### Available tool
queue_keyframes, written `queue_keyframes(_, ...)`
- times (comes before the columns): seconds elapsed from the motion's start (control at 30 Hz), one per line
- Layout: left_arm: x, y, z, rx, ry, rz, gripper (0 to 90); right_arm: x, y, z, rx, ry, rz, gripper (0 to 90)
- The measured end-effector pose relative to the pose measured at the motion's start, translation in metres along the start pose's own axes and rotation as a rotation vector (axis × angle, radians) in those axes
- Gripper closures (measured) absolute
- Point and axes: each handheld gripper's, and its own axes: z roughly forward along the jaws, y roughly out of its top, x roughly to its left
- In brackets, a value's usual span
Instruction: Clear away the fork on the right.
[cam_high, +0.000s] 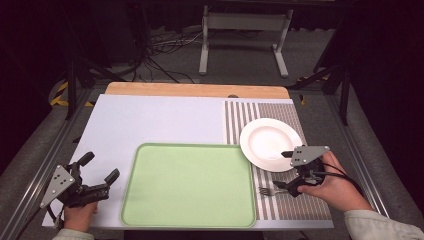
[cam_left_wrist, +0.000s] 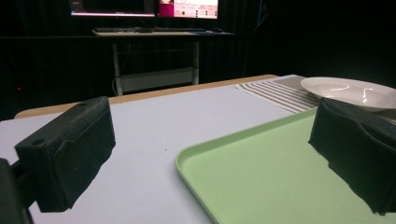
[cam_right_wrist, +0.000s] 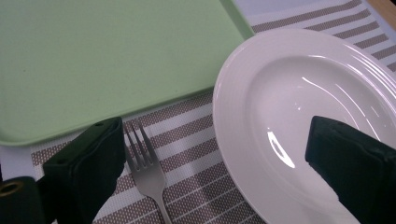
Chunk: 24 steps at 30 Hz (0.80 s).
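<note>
Right now, fork (cam_right_wrist: 147, 175): lies on the striped mat (cam_right_wrist: 196, 158), just beside the plate (cam_right_wrist: 299, 116), between the spread jaws of the right hand-held gripper (cam_right_wrist: 224, 172), ungrasped.
Fork's look: plain grey metal, four tines towards the green tray (cam_right_wrist: 93, 60).

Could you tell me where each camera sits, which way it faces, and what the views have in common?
High view: fixed above the person's side, looking forward and down on the table; both hands show, with the left gripper and right gripper.
Left gripper view: rides the left gripper, looking low across the green tray between its open jaws.
Right gripper view: rides the right gripper, looking down on the fork and white plate.
Shared: all three show tray, plate and striped mat.
</note>
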Motion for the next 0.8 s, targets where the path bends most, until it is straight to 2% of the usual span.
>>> queue_keyframes(0.3,0.0005,-0.0002,-0.0001,0.003,-0.001,-0.003,0.9,-0.0070,0.0013,0.0026,0.074,0.030,-0.016,6.6)
queue_keyframes(0.43,0.0006,0.0002,-0.0003,0.004,0.006,-0.002,0.9,-0.0079,0.0002,0.0044,0.135,0.068,-0.018,8.1)
queue_keyframes(0.57,0.0012,0.0002,-0.0006,0.002,0.007,-0.006,0.9,-0.0071,-0.0027,0.0066,0.225,0.104,-0.060,9.3)
queue_keyframes(0.63,0.0010,0.0004,-0.0007,0.000,0.007,-0.006,0.9,-0.0066,-0.0029,0.0068,0.237,0.105,-0.064,10.3)
queue_keyframes(0.7,0.0007,0.0006,-0.0006,-0.001,0.007,-0.006,0.9,-0.0049,-0.0039,0.0077,0.277,0.125,-0.074,13.3)
queue_keyframes(0.8,0.0006,0.0006,-0.0006,0.000,0.007,-0.004,0.9,-0.0049,-0.0052,0.0092,0.288,0.134,-0.090,13.3)
